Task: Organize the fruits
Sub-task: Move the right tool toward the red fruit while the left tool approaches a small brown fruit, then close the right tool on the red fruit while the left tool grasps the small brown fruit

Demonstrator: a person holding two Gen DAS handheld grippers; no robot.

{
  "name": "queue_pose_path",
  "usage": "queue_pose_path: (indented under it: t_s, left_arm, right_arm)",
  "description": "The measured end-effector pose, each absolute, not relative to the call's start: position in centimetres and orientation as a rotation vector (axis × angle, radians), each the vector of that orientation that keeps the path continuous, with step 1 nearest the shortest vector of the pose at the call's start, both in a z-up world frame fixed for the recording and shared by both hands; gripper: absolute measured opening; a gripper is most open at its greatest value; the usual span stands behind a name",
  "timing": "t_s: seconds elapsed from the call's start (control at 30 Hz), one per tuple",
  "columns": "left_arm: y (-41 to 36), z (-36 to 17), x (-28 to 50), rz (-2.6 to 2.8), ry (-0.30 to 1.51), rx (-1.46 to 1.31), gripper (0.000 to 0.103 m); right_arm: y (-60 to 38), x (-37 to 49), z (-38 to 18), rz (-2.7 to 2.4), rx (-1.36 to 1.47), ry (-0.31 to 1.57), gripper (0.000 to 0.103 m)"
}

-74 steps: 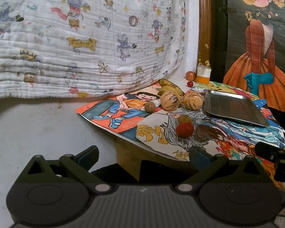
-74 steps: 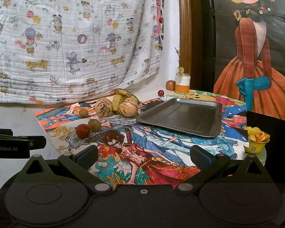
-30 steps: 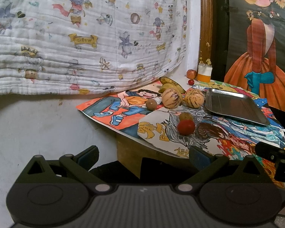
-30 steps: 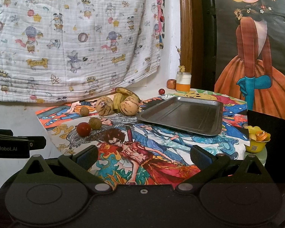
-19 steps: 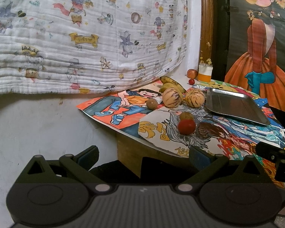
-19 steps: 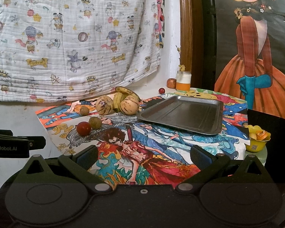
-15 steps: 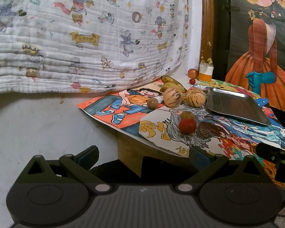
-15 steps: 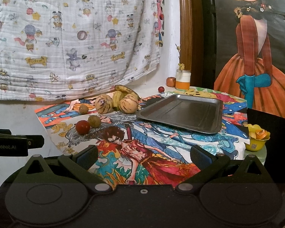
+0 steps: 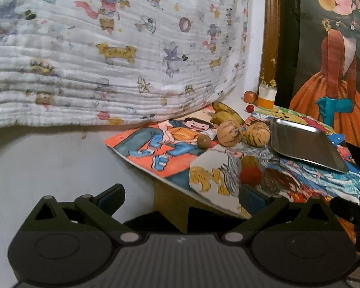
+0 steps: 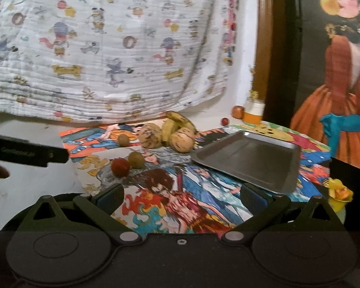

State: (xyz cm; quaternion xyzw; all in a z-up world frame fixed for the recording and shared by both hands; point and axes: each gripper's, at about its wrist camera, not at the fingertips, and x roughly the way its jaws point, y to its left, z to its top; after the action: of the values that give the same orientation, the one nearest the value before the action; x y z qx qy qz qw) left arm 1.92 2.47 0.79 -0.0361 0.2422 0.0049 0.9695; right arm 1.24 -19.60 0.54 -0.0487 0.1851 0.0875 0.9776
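Fruit lies on a table covered with cartoon posters [image 10: 170, 192]. Two striped melons [image 10: 150, 135] [image 10: 182, 140] rest side by side before a bunch of bananas [image 10: 177, 120]. A red tomato [image 10: 120, 166] and a brown round fruit [image 10: 136, 159] sit nearer, with a kiwi [image 10: 123, 140] further left. An empty metal tray [image 10: 249, 158] lies to the right. In the left wrist view I see the melons [image 9: 229, 133], tomato [image 9: 250, 174] and tray [image 9: 304, 144]. My left gripper [image 9: 180, 196] is open off the table's left edge. My right gripper [image 10: 181, 195] is open over the table's front.
A white printed cloth [image 10: 103, 48] hangs behind the table. A jar [image 10: 253, 112], an apple [image 10: 237, 112] and a small red fruit [image 10: 225, 120] stand at the back corner. A yellow cup [image 10: 338, 194] sits at right. A painted panel [image 10: 343, 72] lines the right side.
Both grippers have moved forward toward the table, so the fruit and tray look larger and closer. The right view is blurred by motion. Jaws stayed open.
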Motion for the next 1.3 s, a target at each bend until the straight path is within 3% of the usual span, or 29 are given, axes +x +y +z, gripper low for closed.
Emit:
queue_pose_path:
  t_s: [0.53,0.93,1.1,1.3]
  left_arm:
    - [4.0,1.5,10.8,-0.119,0.524,0.005,0.103]
    - [4.5,-0.1,16.7,-0.239,0.565,0.032,0.101]
    - [4.4,-0.7,18.2,-0.277,0.576,0.024,0.09]
    - [4.2,-1.2,19.4,-0.308,0.583,0.02,0.076]
  right_arm:
    - [-15.8,6.7,1.3,0.311,-0.099,0.497,0.1]
    - [-12.6,10.5,-0.7,0.35,-0.08,0.579,0.077]
    - [-12.3,11.0,-1.1,0.32,-0.087,0.574,0.06]
    - [-12.1,11.3,-1.3,0.325,-0.088,0.57,0.053]
